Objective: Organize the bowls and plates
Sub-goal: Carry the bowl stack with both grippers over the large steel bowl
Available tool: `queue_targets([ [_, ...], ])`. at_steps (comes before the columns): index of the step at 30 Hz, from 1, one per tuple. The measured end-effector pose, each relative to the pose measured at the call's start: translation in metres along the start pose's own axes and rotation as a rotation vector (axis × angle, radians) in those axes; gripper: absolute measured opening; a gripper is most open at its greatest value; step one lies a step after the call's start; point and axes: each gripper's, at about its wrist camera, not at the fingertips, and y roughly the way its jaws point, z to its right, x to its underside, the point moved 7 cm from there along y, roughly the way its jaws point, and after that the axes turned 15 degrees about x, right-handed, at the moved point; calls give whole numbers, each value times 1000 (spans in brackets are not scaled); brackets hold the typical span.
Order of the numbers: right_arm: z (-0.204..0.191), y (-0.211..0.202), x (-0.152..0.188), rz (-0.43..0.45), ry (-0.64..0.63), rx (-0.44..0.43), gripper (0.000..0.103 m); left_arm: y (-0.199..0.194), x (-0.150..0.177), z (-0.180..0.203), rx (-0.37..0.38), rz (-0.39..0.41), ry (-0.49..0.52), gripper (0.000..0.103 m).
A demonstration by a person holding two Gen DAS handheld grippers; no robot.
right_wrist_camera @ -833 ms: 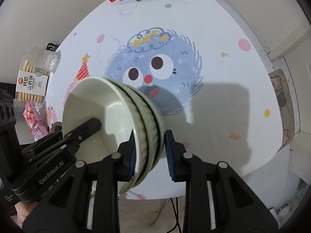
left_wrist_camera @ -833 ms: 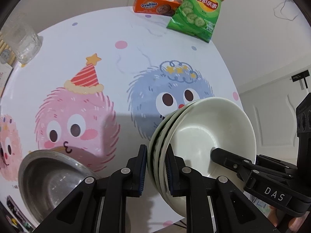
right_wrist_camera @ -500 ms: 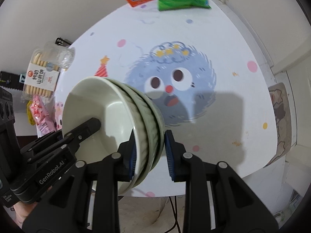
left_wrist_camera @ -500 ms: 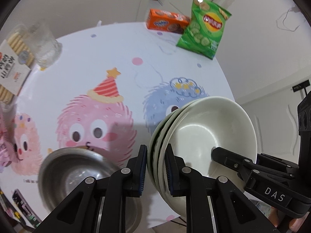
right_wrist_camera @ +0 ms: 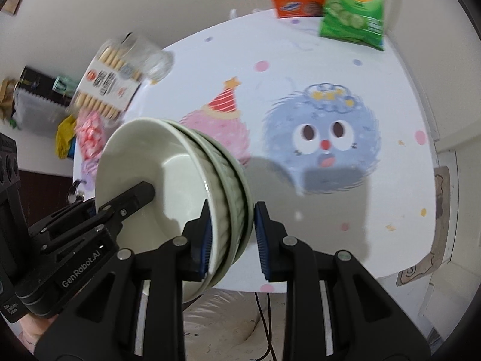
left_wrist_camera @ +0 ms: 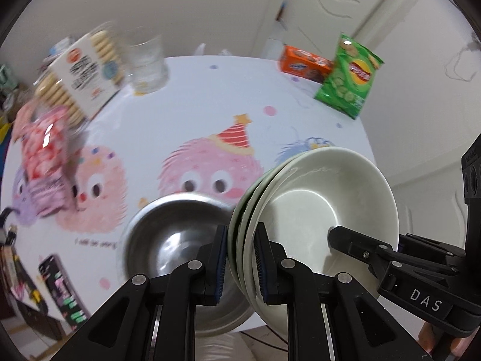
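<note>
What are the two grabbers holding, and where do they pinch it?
Both hold one stack of white bowls: the left gripper and right gripper each pinch its rim, on opposite sides.

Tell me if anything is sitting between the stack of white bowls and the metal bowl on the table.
Nothing visible. Both grippers, left gripper and right gripper, clamp the rims of the stack of white bowls, which hangs tilted just right of the metal bowl. The metal bowl looks empty, with only bare tabletop around it.

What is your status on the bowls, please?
Left tool and right tool both clamped on bowl stack rim, stack tilted above table. Steel bowl sits just beside it.
</note>
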Motion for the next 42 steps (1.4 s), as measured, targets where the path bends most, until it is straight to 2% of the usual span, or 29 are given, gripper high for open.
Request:
queue_targets([
  [7,-49,12,21,-34,-71,-23,29,-16,22,-41,-28,-9,-36,17],
  [16,-82,47,45,-93,-45,-8,29,-1,43,-84,-13,-69,-31,17],
  [27,-81,82,62,-142,7,23,28,29,56,-100,10,-129,-23,17],
  [42,-84,94,68,-176,33,53,28,39,57,-107,14,-146,-9,17],
])
